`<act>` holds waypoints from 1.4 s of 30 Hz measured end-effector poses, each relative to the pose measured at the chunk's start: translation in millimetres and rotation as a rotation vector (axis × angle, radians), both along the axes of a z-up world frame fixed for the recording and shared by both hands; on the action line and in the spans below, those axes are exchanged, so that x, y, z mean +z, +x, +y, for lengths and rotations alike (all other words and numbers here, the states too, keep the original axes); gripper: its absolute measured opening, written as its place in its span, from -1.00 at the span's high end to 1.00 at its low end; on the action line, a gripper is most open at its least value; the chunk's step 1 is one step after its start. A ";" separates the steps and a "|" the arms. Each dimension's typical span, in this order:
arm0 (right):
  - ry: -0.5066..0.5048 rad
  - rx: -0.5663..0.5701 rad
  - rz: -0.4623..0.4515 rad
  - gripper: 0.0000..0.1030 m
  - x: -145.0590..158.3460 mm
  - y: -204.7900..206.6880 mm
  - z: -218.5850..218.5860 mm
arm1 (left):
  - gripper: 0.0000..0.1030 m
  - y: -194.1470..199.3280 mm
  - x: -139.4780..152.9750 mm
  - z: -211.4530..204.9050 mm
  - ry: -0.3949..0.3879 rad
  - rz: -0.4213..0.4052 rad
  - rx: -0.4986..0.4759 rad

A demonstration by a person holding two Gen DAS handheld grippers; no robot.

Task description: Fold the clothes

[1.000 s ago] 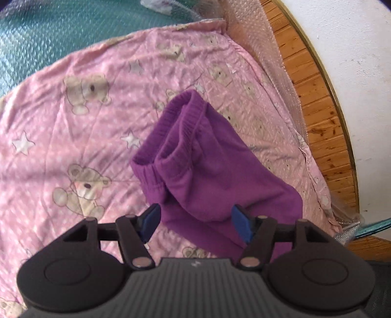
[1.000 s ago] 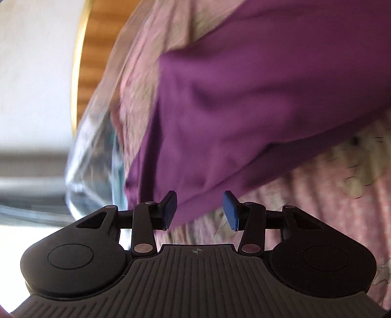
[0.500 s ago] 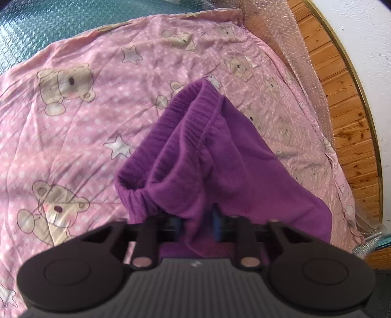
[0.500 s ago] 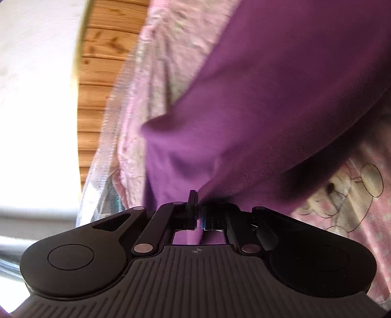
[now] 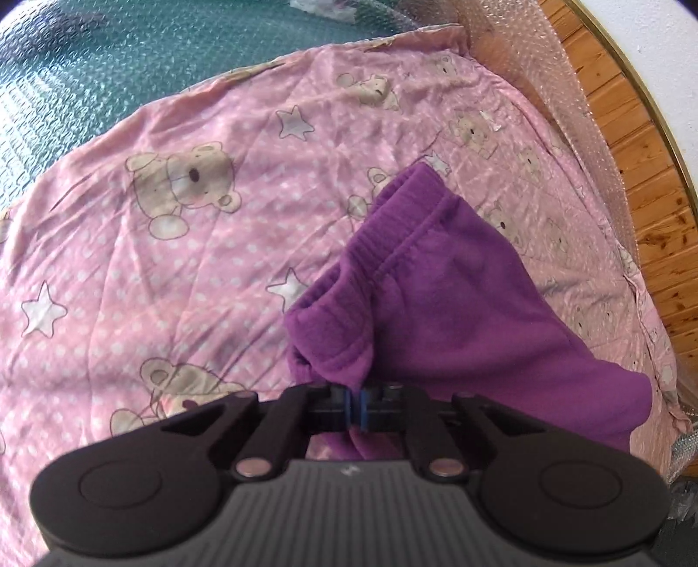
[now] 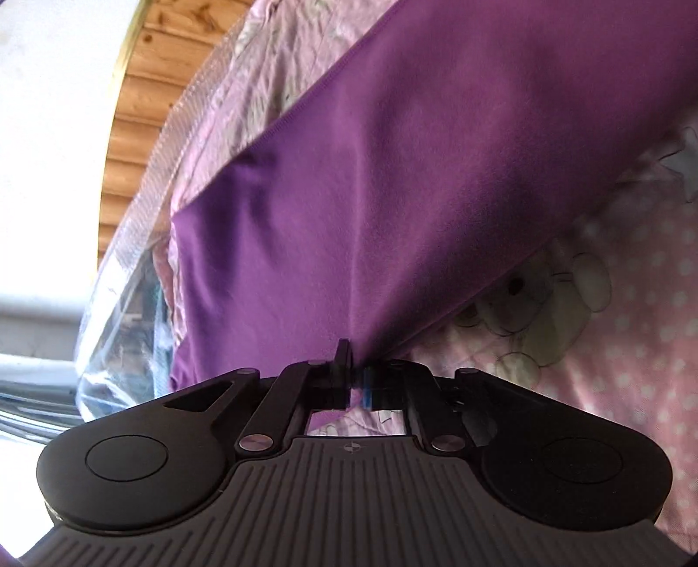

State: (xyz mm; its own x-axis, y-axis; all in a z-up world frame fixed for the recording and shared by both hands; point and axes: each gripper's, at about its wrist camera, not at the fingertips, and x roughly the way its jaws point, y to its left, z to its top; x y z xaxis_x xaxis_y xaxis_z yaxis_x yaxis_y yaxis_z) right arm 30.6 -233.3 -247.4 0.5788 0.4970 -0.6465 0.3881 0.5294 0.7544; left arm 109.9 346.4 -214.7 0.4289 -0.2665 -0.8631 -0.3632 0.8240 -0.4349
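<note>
— Where is the garment?

— The purple fleece garment (image 5: 458, 305) lies on the right part of a pink bedsheet (image 5: 174, 283) printed with bears and stars. Its gathered elastic band points to the far side, and its near edge is raised off the sheet. In the right wrist view the same cloth (image 6: 436, 174) stretches up and away in a taut slope, with the sheet (image 6: 610, 349) showing beneath it.

— And the claws?

— The left gripper (image 5: 355, 403) has its blue pads pressed together on a fold of the near edge, just below the band's left end. The right gripper (image 6: 355, 384) is likewise closed, pinching a low edge of the purple cloth, so that creases run out from the grip.

— Are both holding the same piece?

— It looks like one garment, held at two places along its near side; how far apart the two grips are I cannot tell.

— What lies around the sheet?

— Far and left, a teal bubble-textured cover (image 5: 109, 74) shows past the sheet's edge. On the right, clear bubble wrap (image 5: 545, 65) lines the border, then a band of wooden panelling (image 5: 645, 183) with a thin brass-coloured trim, and beyond it a white wall (image 5: 663, 39).
</note>
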 end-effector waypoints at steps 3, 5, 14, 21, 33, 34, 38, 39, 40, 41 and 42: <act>-0.079 -0.012 0.002 0.60 28.7 -22.2 -11.5 | 0.58 -21.8 27.7 14.1 0.050 -0.049 -0.002; -0.165 -0.019 -0.059 0.60 59.1 -35.8 -24.8 | 0.47 -33.3 50.2 17.1 0.141 -0.095 -0.006; -0.595 0.230 -0.116 0.36 85.2 55.3 -36.6 | 0.42 46.9 37.3 -85.5 0.195 -0.117 -0.278; -0.773 0.411 -0.048 0.94 47.3 80.0 -82.6 | 0.44 107.3 -3.9 -107.7 0.369 0.019 -0.269; -0.936 0.536 -0.099 -0.16 81.1 69.6 -91.6 | 0.32 99.1 3.4 -108.8 0.353 0.030 -0.221; -0.936 0.555 -0.133 -0.19 85.1 73.1 -80.4 | 0.29 98.2 6.3 -112.5 0.355 0.025 -0.219; -0.947 0.622 -0.200 -0.40 79.4 95.0 -48.9 | 0.13 95.2 15.9 -140.6 0.392 -0.022 -0.271; -0.945 0.630 -0.190 -0.40 72.4 97.7 -52.0 | 0.11 95.9 13.8 -144.8 0.422 -0.016 -0.286; -0.955 0.624 -0.163 -0.40 63.8 97.8 -62.4 | 0.11 97.5 9.9 -146.0 0.456 -0.004 -0.289; -0.966 0.618 -0.136 -0.40 55.2 98.0 -72.9 | 0.11 99.3 5.4 -141.8 0.486 0.012 -0.274; -0.970 0.607 -0.112 -0.40 47.1 97.0 -85.9 | 0.12 99.9 2.5 -131.4 0.488 0.018 -0.248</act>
